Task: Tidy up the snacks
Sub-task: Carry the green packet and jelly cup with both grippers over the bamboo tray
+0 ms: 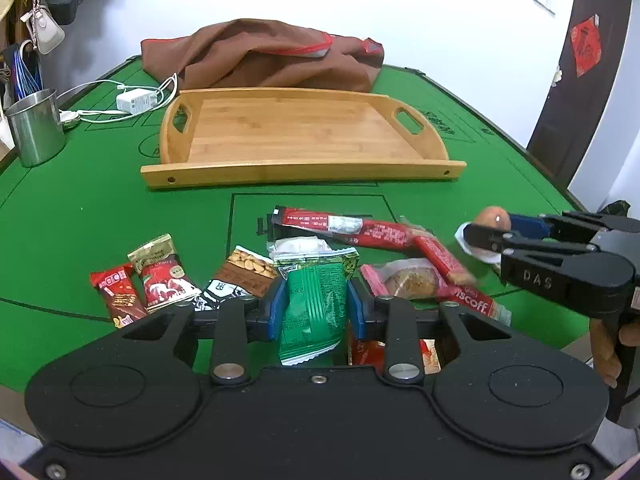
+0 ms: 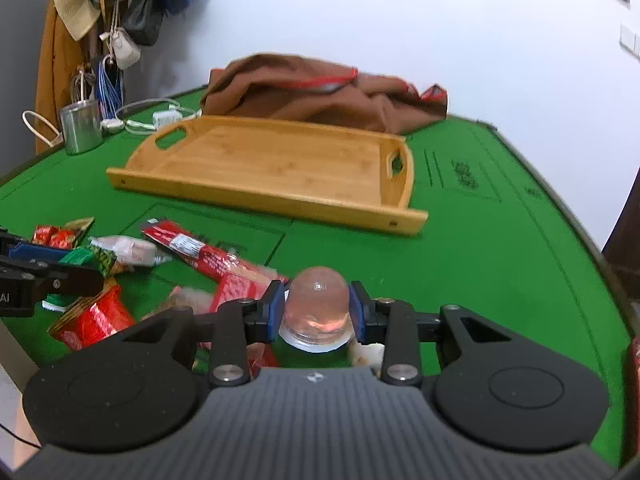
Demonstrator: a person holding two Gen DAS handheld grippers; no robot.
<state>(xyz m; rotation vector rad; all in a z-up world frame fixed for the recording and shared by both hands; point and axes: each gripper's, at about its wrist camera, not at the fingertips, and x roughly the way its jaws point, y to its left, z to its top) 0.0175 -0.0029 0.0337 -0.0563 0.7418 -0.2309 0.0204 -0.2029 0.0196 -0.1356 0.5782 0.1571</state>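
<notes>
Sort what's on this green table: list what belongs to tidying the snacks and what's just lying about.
Belongs to the job:
- wooden tray
- green packet, in the left claw
- jelly cup, in the right claw
- long red packet
- peanut packet
- Biscoff packet

Lying about:
- brown cloth
- steel cup
- white charger

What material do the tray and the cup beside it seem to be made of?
Tray: likely bamboo with a smooth finish; pale, jointed strips show in its floor. Cup: apparently stainless steel with a dull, brushed sheen; grey walls with soft reflections.
</notes>
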